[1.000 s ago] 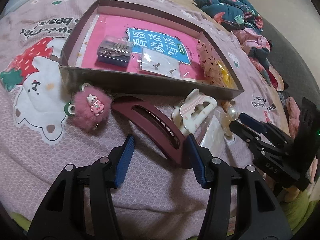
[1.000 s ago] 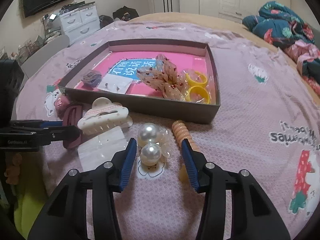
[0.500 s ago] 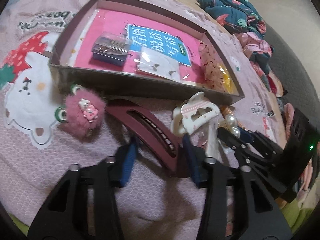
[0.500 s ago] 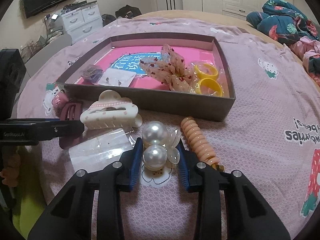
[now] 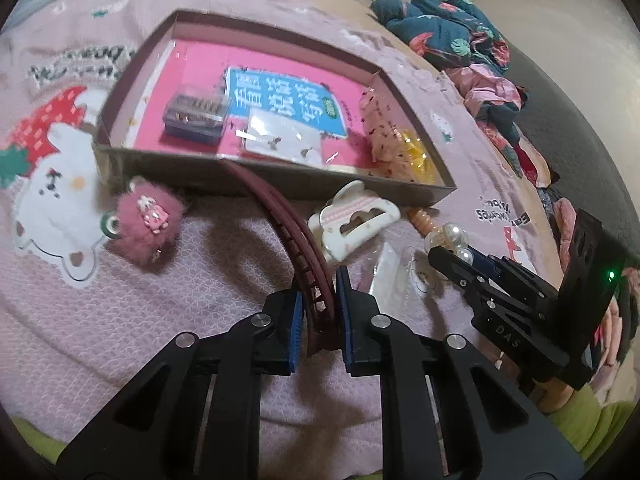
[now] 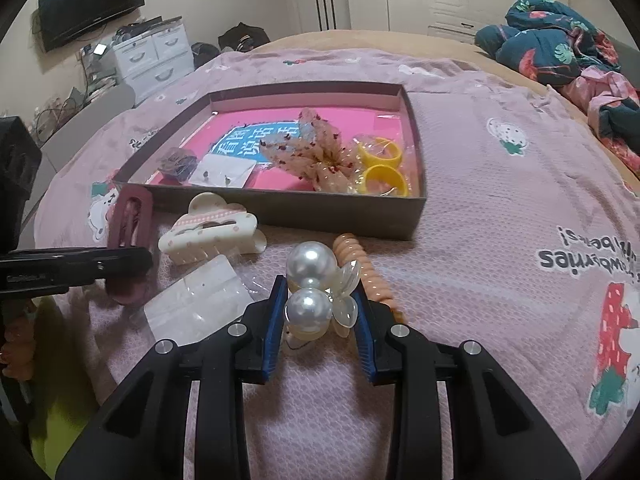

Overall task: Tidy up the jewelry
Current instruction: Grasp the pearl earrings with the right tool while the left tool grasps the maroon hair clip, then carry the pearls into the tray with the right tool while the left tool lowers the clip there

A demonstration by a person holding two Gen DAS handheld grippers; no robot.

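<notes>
Maroon plastic curved hair clip sat clamped in our left tool; our right tool gripped the double-pearl hair tie.

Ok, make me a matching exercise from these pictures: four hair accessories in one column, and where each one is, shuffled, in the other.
Things:
1. maroon hair clip
2. pearl clip
3. yellow bangles
4. cloud claw clip

Places:
A. inside the box
B. lying free on the bedspread
C. pinched in the left gripper
D. between the right gripper pads

Pairs: 1-C, 2-D, 3-A, 4-B
</notes>
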